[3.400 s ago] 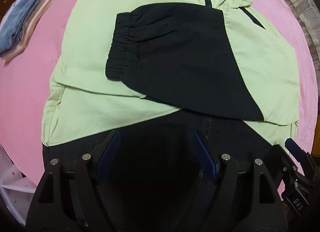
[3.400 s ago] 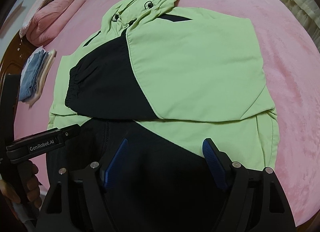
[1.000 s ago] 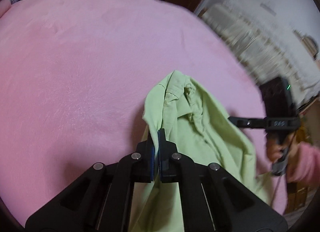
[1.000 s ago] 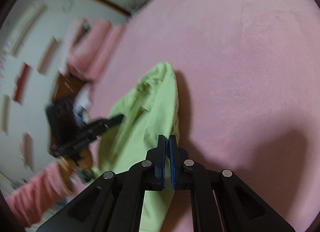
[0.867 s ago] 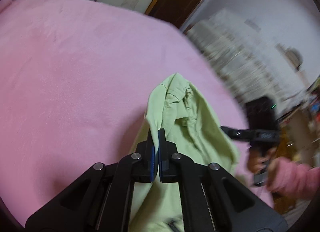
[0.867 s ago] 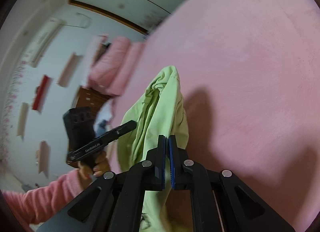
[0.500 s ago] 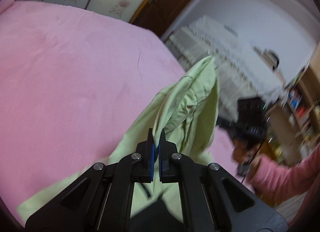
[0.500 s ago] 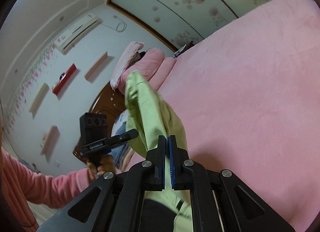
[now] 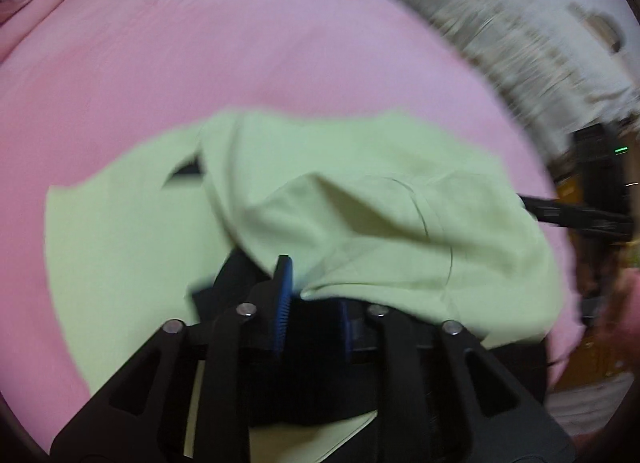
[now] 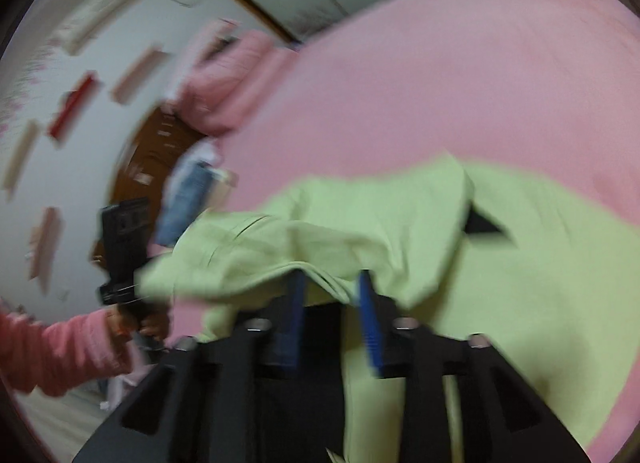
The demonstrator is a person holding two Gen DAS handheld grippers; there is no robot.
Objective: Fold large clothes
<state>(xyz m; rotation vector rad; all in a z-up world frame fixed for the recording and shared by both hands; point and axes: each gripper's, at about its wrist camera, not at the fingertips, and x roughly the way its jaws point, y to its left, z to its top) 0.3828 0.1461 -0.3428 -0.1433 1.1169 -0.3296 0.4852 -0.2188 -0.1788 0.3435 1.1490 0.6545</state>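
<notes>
The lime-green and black jacket (image 9: 132, 247) lies on the pink bed (image 9: 200, 55), its hood end (image 9: 380, 215) folded down over the body in loose creases. My left gripper (image 9: 314, 287) hangs over the fold with its jaws opening; the green edge lies slack between the blue pads (image 9: 283, 295) and drapes over the right finger, not pressed. In the right wrist view the jacket (image 10: 540, 303) fills the lower right. My right gripper (image 10: 331, 279) also has its jaws opening, with the green hem (image 10: 320, 273) loose across its fingertips. Both views are motion-blurred.
A hand in a pink sleeve (image 10: 60, 347) holds the left gripper's handle (image 10: 124, 255). A folded stack of clothes (image 10: 188, 199) sits by the wooden headboard (image 10: 148, 167), below the pink pillows (image 10: 236, 83). A pale frilled curtain (image 9: 520, 47) runs beyond the bed's right edge.
Both grippers carried the pinched green hood end towards me and laid it over the jacket body. Their jaws, tightly shut half a second ago, now stand parted, and the cloth lies slack.
</notes>
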